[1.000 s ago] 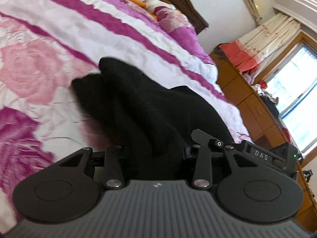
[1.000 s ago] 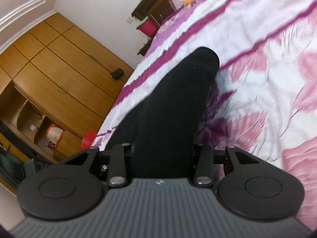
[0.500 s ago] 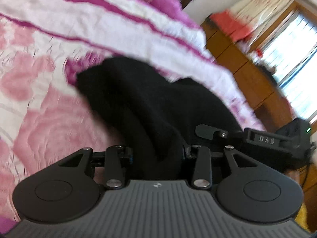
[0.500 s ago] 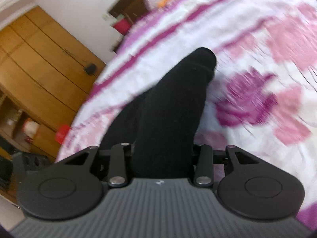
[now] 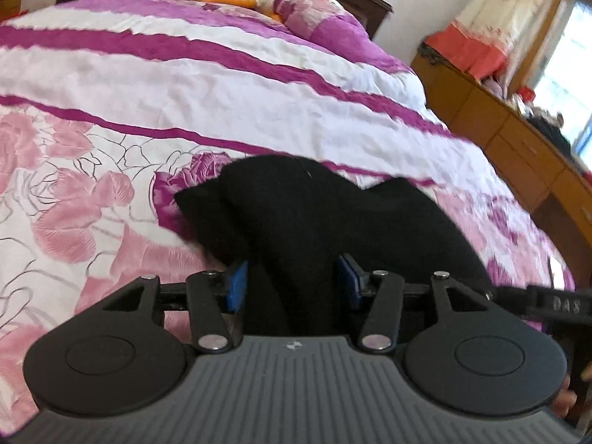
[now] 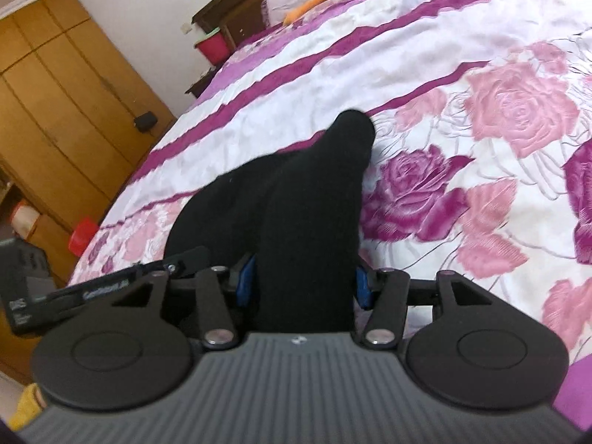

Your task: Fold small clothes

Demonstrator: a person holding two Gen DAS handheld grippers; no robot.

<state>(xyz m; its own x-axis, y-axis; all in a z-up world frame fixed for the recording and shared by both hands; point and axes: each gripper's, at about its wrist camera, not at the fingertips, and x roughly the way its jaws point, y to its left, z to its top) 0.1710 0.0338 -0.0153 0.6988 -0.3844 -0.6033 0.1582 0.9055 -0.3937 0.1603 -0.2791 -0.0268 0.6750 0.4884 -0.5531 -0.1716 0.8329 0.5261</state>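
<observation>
my grippers are black with blue pads (image 5: pixel 236 288). the sock (image 5: pixel 303 214) is plain black. the bedspread (image 5: pixel 185 85) is white with magenta stripes and pink and purple roses. the wardrobe (image 6: pixel 55 85) is honey-brown wood.

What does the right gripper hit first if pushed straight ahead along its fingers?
The black sock already between the right gripper's fingers; past its tip, likely the floral bedspread, though depth is unclear.

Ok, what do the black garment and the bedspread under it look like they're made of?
Black garment: looks like a soft, matte knit; it drapes limply, its edges look slightly fuzzy and it shows no sheen. The fibre can't be told.
Bedspread: looks like a woven, quilted fabric with a faint sheen; the rose pattern stands in raised, puckered relief, with fine creases across the white bands.
</observation>
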